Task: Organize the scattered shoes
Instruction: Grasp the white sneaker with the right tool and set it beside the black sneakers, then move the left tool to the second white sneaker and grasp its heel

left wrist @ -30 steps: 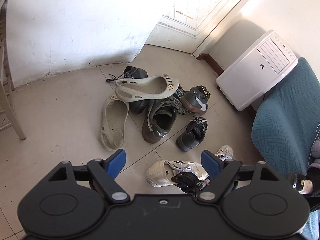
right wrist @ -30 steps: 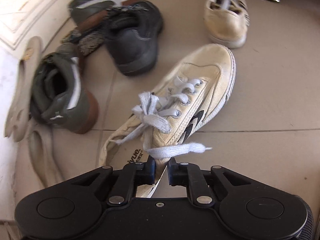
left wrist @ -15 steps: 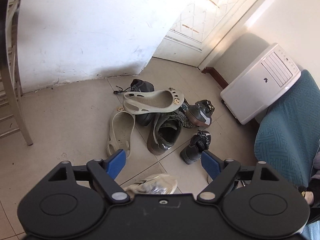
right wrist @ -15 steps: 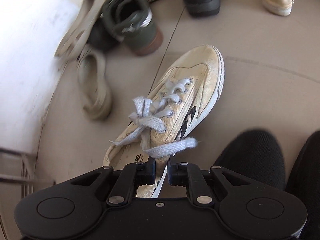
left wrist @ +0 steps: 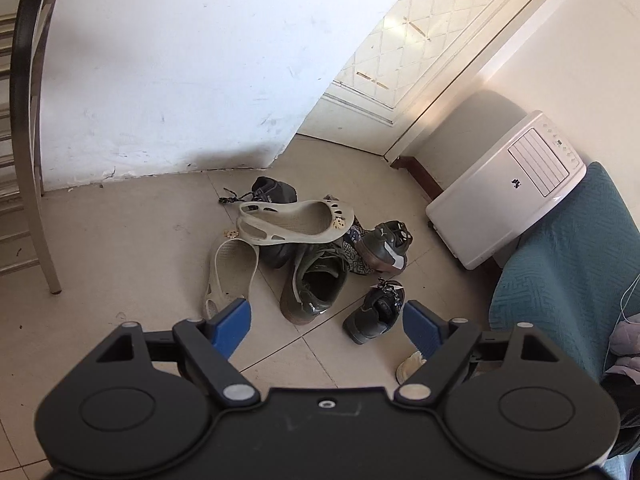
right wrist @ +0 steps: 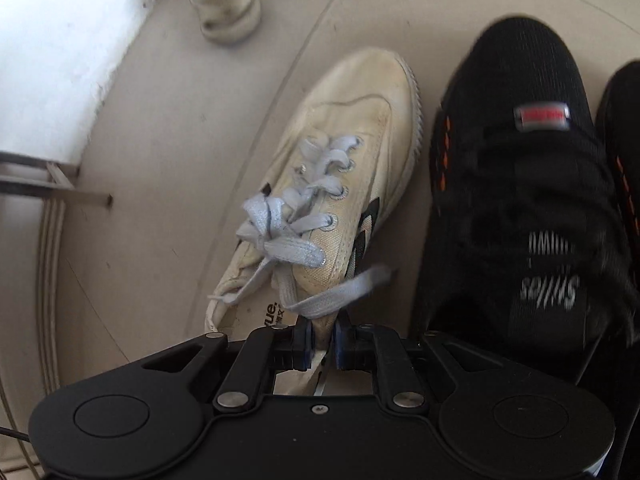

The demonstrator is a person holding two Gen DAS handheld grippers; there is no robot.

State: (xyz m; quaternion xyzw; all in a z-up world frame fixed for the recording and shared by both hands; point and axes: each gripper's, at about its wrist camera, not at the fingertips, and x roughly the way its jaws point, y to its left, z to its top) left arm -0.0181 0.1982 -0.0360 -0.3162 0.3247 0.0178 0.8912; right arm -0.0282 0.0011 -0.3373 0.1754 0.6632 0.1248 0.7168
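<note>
My right gripper [right wrist: 322, 340] is shut on the heel collar of a cream canvas sneaker [right wrist: 352, 152] with grey laces, which hangs toe-forward over the tiled floor. My left gripper [left wrist: 326, 322] stands open above the floor with nothing between its blue pads. Ahead of it lies a heap of shoes: a beige clog [left wrist: 296, 224] on top, a second beige clog [left wrist: 228, 272] flat on the floor, an olive sneaker [left wrist: 316, 288], a small black shoe [left wrist: 376, 316], another dark sneaker [left wrist: 386, 246]. The toe of a cream shoe [left wrist: 410, 366] peeks by the left gripper's right finger.
A person's black shoe [right wrist: 520, 184] stands on the floor right beside the held sneaker. A white air cooler [left wrist: 504, 192] and a teal covered seat [left wrist: 560, 272] lie at the right. A metal rack leg [left wrist: 44, 240] stands at the left by the white wall [left wrist: 160, 80].
My right gripper has swung sideways with the cream sneaker, away from the shoe heap and next to the person's black shoes. That sneaker has left the left wrist view, which lifted slightly.
</note>
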